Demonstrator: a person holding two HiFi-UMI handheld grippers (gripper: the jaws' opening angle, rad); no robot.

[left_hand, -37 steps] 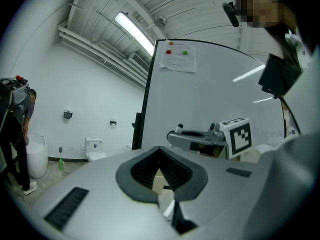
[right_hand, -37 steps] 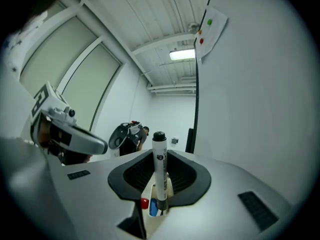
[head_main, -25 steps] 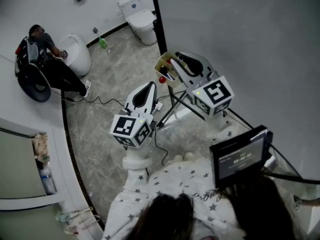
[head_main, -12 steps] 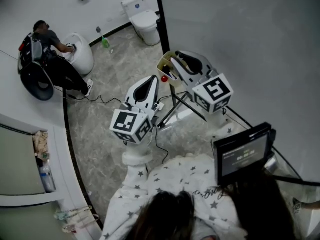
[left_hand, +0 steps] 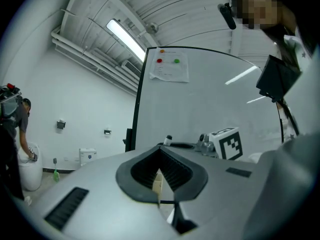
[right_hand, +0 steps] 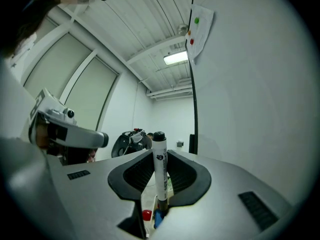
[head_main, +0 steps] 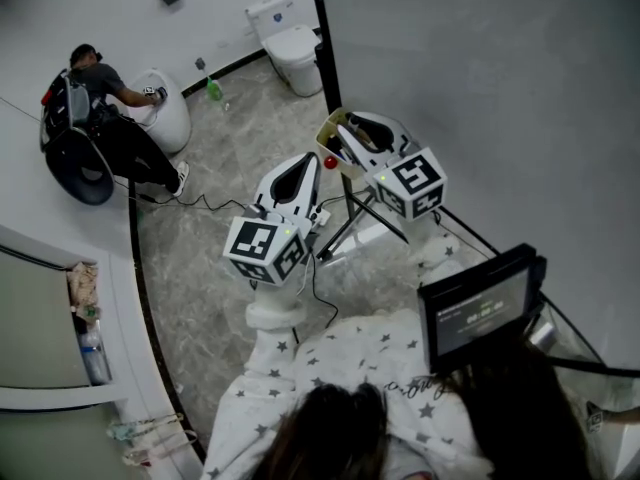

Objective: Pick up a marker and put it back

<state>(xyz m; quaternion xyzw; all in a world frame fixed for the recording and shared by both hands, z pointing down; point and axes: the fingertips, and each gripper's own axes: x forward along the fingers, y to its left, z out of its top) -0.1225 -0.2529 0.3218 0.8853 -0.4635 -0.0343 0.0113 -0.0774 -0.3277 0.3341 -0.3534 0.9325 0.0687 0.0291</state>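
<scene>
A white marker [right_hand: 160, 174] with a black cap stands upright between the jaws of my right gripper [right_hand: 160, 156], which is shut on it. In the head view that gripper [head_main: 345, 130] hangs over a beige marker holder [head_main: 324, 128] fixed at the whiteboard's [head_main: 480, 88] left edge. A red cap [right_hand: 146, 215] and a blue cap [right_hand: 157, 219] show below the held marker. The red cap [head_main: 329, 162] also shows at the holder in the head view. My left gripper [head_main: 303, 163] hovers lower left of the holder, jaws shut and empty, and it looks the same in its own view [left_hand: 160, 151].
A stand's dark legs [head_main: 350, 218] spread below the holder, with cables on the marble floor. A tablet screen [head_main: 478, 308] sits at my right side. Far left, a person [head_main: 100, 108] bends over a white tub; a toilet [head_main: 285, 38] stands at the back wall.
My right gripper has shifted slightly left and closer to the holder, still gripping the marker. The left gripper has barely moved.
</scene>
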